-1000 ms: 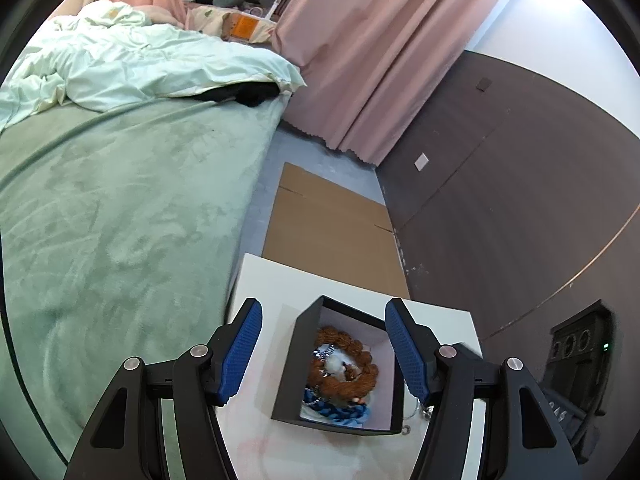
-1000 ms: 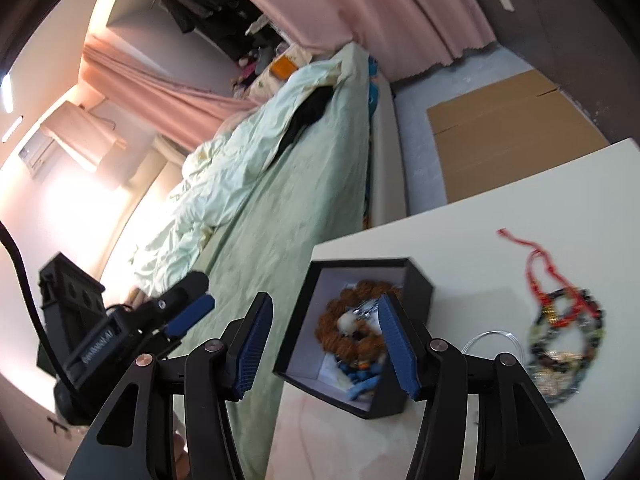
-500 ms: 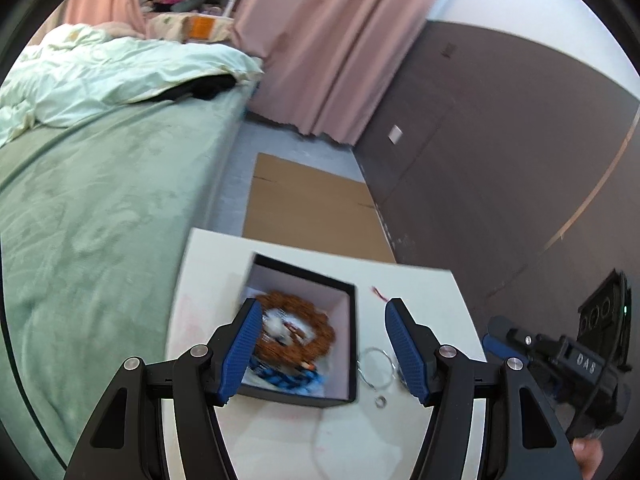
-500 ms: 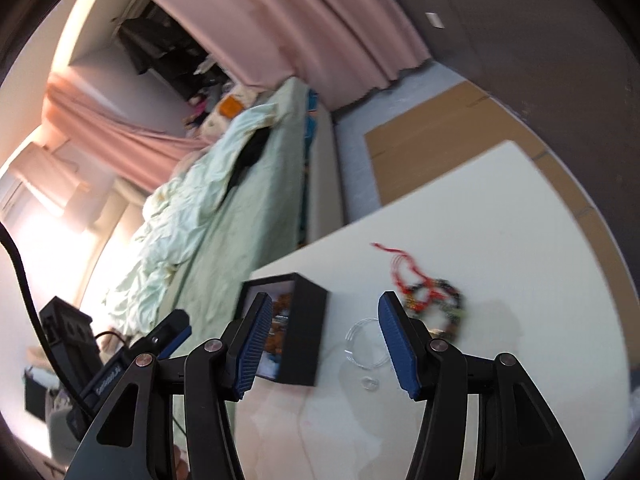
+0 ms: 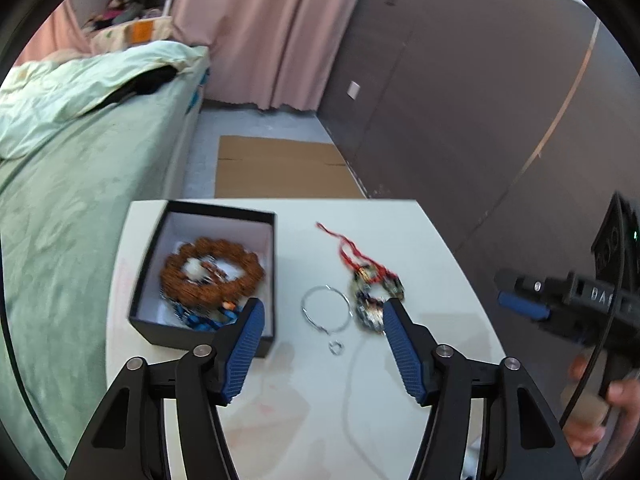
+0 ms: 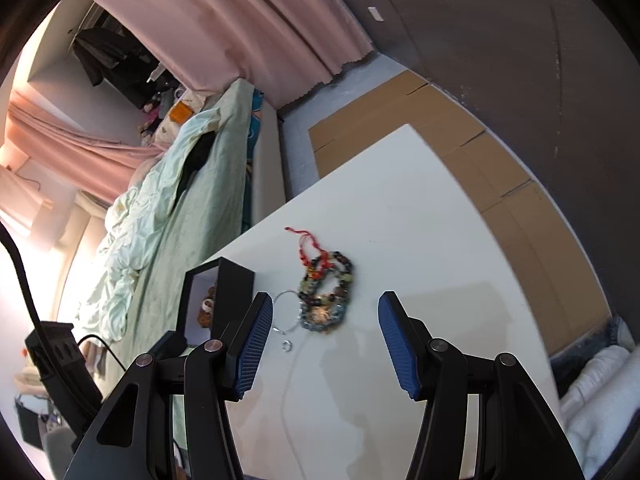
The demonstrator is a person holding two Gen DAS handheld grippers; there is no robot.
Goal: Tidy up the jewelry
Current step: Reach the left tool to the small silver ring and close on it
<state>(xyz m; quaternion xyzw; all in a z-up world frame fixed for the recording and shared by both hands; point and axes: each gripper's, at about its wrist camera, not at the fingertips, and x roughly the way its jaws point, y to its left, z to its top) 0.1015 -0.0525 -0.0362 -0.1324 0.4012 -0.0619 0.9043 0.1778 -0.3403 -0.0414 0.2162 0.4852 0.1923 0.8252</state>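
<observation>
Hovering beside the open black cardboard box (image 5: 208,322) of beads, the left gripper (image 5: 322,322) narrows its empty jaws while the right gripper (image 6: 326,316) gapes empty over multicoloured beaded bracelets (image 6: 326,294).

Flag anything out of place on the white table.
Several pieces lie loose outside the black box: a tangled heap of beaded bracelets with a red cord trailing from it, a thin silver hoop beside the heap, and a tiny ring. The brown bead bracelet is already in the box.
</observation>
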